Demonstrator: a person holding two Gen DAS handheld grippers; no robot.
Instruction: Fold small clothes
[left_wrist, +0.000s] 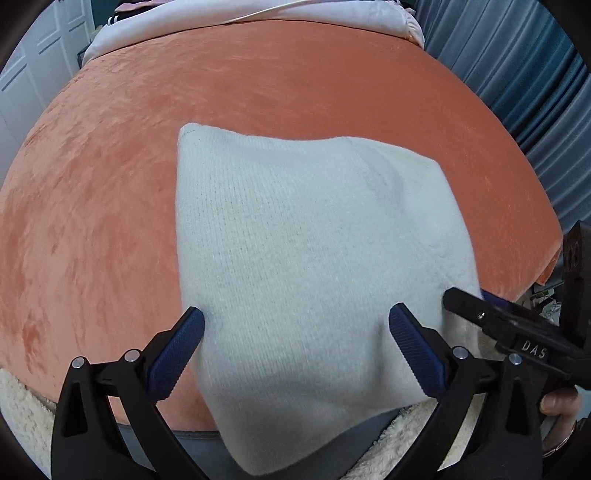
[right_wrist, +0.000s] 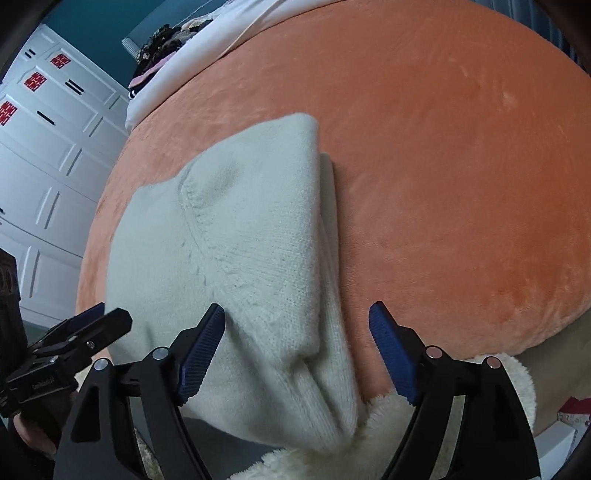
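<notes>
Two handheld grippers hover at the near edge of a pale, cream-white knitted garment spread on a bed covered in an orange plush blanket. The left gripper has its blue-padded jaws spread wide, straddling the garment's near hem with nothing clamped between them. The right gripper is likewise wide open and empty-handed, its jaws framing the garment's right side, where a folded layer with a knitted seam lies over a lower one. The garment lies directly ahead of both grippers, its long axis running away from them toward the white bedding at the bed's far end, its near end hanging past the blanket's edge over a fluffy cream throw. Both sit about equally close; the next fold would likely start from this near hem.
</notes>
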